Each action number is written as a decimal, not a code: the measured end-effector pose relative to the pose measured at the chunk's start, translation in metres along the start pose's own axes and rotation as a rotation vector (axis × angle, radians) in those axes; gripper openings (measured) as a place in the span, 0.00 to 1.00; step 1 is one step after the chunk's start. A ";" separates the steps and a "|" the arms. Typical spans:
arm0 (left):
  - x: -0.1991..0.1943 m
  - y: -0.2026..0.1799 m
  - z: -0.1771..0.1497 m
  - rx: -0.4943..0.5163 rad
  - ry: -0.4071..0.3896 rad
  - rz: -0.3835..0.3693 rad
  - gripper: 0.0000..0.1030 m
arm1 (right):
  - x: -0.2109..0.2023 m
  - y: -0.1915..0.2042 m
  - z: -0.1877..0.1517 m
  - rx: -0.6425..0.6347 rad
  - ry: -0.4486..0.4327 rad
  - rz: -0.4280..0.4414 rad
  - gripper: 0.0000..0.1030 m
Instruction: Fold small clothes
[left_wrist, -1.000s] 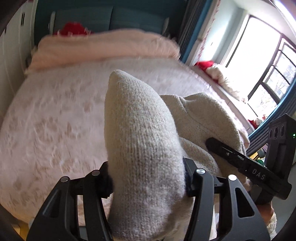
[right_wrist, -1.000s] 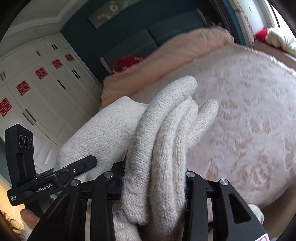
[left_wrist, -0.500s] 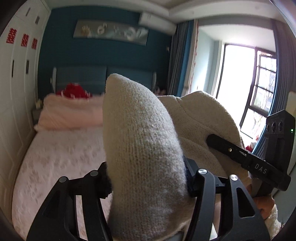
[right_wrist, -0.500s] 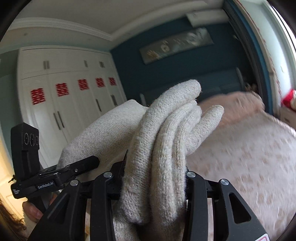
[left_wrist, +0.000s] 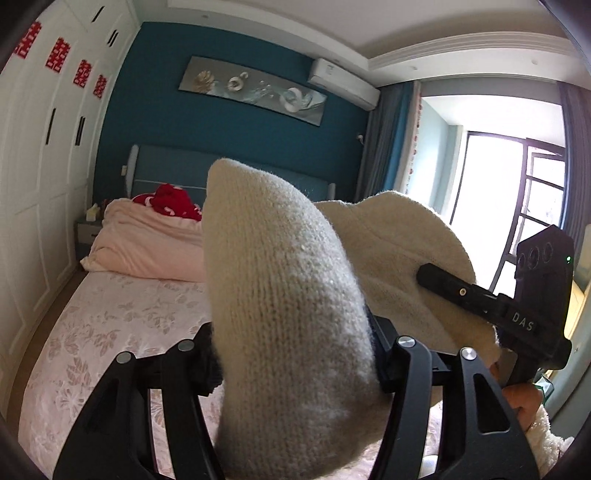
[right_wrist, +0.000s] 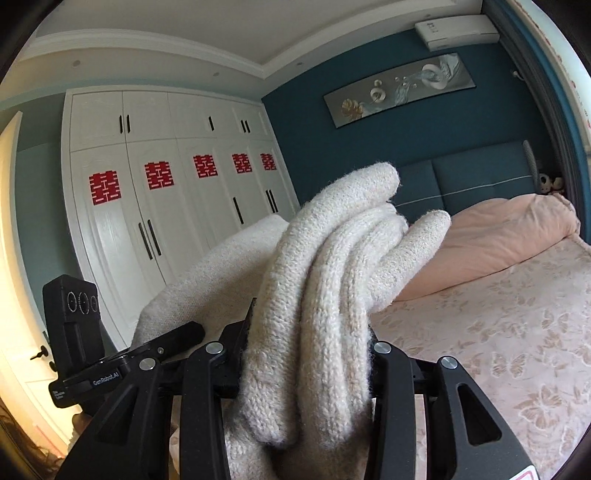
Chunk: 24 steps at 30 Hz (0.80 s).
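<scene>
Knitwear fills both your grippers: your left gripper (left_wrist: 295, 354) is clamped on a thick fold of the cream knitted sweater (left_wrist: 288, 295), and your right gripper (right_wrist: 306, 354) pinches several bunched folds of it. You hold the garment up in the air above the pink floral bed (right_wrist: 517, 332).

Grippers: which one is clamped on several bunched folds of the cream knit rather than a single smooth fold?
The right gripper: at least three rolled ridges of the cream knit stack between its jaws. The left gripper pinches one broad, smooth fold.
</scene>
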<state>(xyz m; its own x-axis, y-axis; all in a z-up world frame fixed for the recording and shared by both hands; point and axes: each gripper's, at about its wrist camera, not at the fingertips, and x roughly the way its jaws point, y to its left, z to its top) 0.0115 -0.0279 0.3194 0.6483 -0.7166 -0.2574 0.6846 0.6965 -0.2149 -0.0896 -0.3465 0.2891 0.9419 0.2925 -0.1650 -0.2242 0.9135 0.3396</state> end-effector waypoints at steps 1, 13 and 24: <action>0.002 0.007 0.000 -0.003 0.000 0.004 0.56 | 0.006 0.001 -0.001 -0.005 0.006 0.001 0.37; 0.015 0.053 -0.037 -0.083 0.051 0.044 0.56 | 0.062 0.010 -0.034 -0.036 0.117 -0.021 0.37; 0.025 0.060 -0.047 -0.081 0.074 0.046 0.56 | 0.080 0.010 -0.042 -0.029 0.152 -0.039 0.37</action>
<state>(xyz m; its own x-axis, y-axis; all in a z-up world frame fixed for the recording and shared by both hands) 0.0530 -0.0027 0.2559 0.6501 -0.6811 -0.3368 0.6234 0.7316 -0.2760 -0.0273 -0.3020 0.2401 0.9020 0.2938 -0.3162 -0.1971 0.9321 0.3039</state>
